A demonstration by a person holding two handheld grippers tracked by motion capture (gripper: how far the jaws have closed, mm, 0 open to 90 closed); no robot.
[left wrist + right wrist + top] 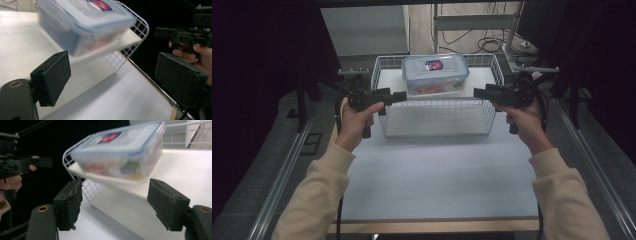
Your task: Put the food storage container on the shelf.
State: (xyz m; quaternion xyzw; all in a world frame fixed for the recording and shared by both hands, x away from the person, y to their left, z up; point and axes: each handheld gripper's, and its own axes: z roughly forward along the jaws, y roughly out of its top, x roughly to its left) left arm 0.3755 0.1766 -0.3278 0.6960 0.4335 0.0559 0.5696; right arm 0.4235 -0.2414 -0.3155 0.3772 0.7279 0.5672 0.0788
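A clear plastic food box (435, 73) with a blue-rimmed lid and a red and blue label sits in the back half of a white wire basket (437, 103) on the white table (437, 175). My left gripper (395, 96) points inward at the basket's front left corner, and my right gripper (480, 93) points inward at its front right corner. In the left gripper view my left gripper (115, 77) is open, with the box (85, 22) ahead and blurred. In the right gripper view my right gripper (118, 202) is open too, facing the box (120, 155) and the basket rim (66, 157).
Metal rails (282, 175) run along both sides of the table. Cables (492, 45) lie on the floor behind the basket, near a white cabinet (362, 30). Dark curtains hang at left and right. The other hand with its gripper (185, 35) shows opposite each camera.
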